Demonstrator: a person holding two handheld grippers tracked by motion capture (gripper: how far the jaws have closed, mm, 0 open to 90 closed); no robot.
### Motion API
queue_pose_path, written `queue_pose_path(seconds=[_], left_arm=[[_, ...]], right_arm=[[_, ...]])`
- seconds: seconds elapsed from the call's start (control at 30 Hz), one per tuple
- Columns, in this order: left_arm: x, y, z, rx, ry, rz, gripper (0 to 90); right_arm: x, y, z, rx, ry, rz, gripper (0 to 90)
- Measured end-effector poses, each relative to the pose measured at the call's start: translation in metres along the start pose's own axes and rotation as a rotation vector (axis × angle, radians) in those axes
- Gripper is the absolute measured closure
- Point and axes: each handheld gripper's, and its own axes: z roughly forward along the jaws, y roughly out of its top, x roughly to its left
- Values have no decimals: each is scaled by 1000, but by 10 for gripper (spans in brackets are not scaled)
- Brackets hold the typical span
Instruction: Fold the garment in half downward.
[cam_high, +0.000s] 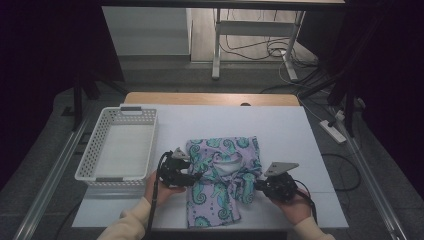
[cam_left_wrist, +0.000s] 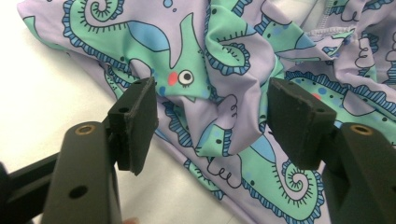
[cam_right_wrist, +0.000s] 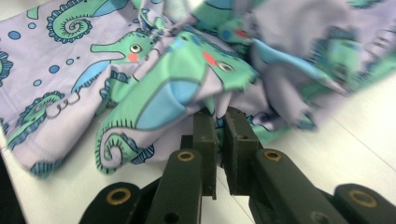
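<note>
The seahorse-printed cloth (cam_high: 222, 172), soft and crumpled, is seen low at centre of the high view, on the white table (cam_high: 300, 135); its stitched hem is seen in the left gripper view, between the spread jaws of the left gripper (cam_left_wrist: 210, 123); a fold is pinched by the right gripper (cam_right_wrist: 219, 135); a perforated plastic basket (cam_high: 90, 150) stands at left.

Cream sleeves (cam_high: 131, 222) cover both forearms; each black gripper trails a black cable, the right gripper (cam_high: 261, 186) topped by a grey triangular plate (cam_high: 280, 168).

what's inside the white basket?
Nothing visible inside the white basket; its bare floor shows. The seahorse-print cloth lies beside it on the table. The strip behind the basket's near wall is hidden.
</note>
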Motion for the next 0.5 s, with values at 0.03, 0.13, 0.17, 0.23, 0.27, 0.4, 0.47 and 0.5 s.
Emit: queue_pose_path(seconds=[0.03, 0.13, 0.17, 0.23, 0.27, 0.4, 0.47, 0.5], left_arm=[[0, 0, 0, -2, 1, -2, 351], [1, 0, -2, -6, 2, -2, 350], [1, 1, -2, -6, 2, 1, 350], [1, 1, -2, -6, 2, -1, 349], [1, 1, -1, -5, 2, -2, 348], [2, 1, -2, -5, 2, -6, 347], [2, 1, -2, -5, 3, -6, 347], [2, 1, -1, -5, 3, -5, 346]], right_arm=[[-2, -2, -4, -2, 0, 6, 842], [-7, -4, -13, -10, -1, 13, 842], [-8, -4, -16, -12, -3, 13, 842], [-10, -4, -18, -5, -5, 6, 841], [-10, -4, -19, 0, -6, -1, 841], [-14, -3, -21, 8, -6, -7, 834], [-15, -3, -18, 13, -7, -2, 829], [-15, -3, -15, 12, -9, 0, 825]])
